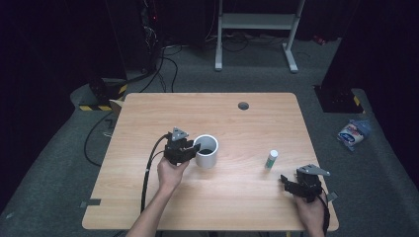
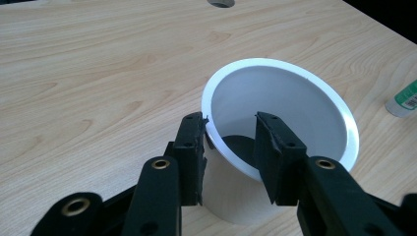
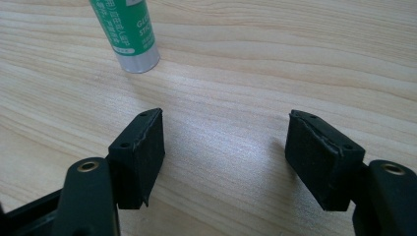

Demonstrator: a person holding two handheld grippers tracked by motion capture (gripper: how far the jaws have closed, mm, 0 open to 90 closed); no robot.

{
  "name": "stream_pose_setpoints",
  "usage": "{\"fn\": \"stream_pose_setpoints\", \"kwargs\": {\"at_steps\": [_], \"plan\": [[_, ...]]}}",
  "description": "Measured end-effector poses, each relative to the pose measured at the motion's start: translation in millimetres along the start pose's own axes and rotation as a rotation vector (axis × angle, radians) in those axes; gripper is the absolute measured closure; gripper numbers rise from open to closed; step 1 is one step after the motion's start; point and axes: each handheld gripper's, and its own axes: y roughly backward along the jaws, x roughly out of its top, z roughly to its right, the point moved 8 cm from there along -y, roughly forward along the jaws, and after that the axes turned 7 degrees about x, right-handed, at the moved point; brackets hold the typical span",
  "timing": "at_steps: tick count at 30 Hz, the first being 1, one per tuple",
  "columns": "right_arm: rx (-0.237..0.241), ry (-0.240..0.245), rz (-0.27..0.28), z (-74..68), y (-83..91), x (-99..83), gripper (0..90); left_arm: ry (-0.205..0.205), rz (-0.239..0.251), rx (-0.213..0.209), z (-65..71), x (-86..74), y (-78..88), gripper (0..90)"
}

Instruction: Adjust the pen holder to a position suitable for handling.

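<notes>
A white cup [image 1: 206, 151] stands upright near the middle of the wooden table [image 1: 148, 113], and its bottom looks dark. My left gripper [image 1: 194, 148] reaches it from the left and straddles the near wall. In the left gripper view, one pad lies against the outside of the cup [image 2: 295, 78] and the other sits inside, so my left gripper [image 2: 230, 118] is shut on the wall. A green and white glue stick [image 1: 271, 159] lies to the right. My right gripper [image 1: 287, 181] rests low near the front right edge, open and empty. The glue stick [image 3: 125, 34] lies just beyond my right gripper [image 3: 224, 115].
A round cable hole [image 1: 243, 105] sits in the tabletop at the back. The glue stick [image 2: 403, 98] lies right of the cup. Beyond the table are cables, a white frame's legs [image 1: 257, 29] and a small packet [image 1: 352, 133] on the floor at right.
</notes>
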Motion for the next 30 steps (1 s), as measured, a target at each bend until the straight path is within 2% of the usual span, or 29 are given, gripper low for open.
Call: {"fn": "stream_pose_setpoints", "kwargs": {"at_steps": [10, 19, 22, 30], "plan": [[0.0, 0.002, 0.0, 0.2, 0.0, 0.1, 31.3, -0.036, 0.004, -0.022, 11.0, -3.5, 4.3, 64.9], [0.0, 0.004, 0.001, 0.3, -0.1, 0.1, 31.3, -0.039, 0.013, -0.046, 18.4, -7.5, 8.1, 64.9], [0.0, 0.0, 0.0, 0.0, 0.0, 0.0, 31.3, -0.029, 0.018, -0.054, 21.2, -9.1, 9.6, 64.9], [0.001, 0.004, 0.001, 0.1, 0.0, 0.0, 31.3, -0.04, 0.024, -0.074, 28.8, -12.6, 13.2, 64.9]]}}
